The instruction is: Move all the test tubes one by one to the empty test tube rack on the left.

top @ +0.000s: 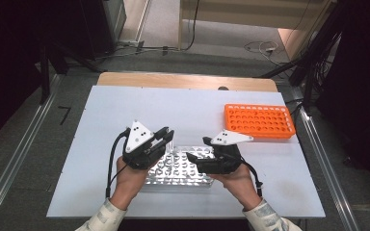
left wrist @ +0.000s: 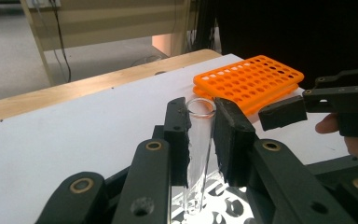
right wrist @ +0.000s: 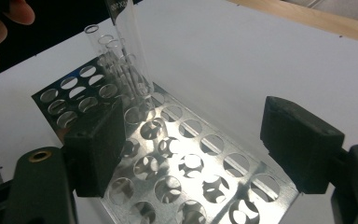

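My left gripper (left wrist: pixel 200 133) has its jaws closed on a clear glass test tube (left wrist: pixel 198 154), held upright at centre frame with its lower end just above the shiny perforated metal rack (right wrist: pixel 182 158). In my right gripper's view more clear tubes (right wrist: pixel 109 56) stand in that rack's upper-left holes. My right gripper (right wrist: pixel 200 144) hangs over the rack with jaws spread wide, gripping nothing. The orange plastic tube rack (top: pixel 259 121) lies right of centre on the white table (top: pixel 101 125).
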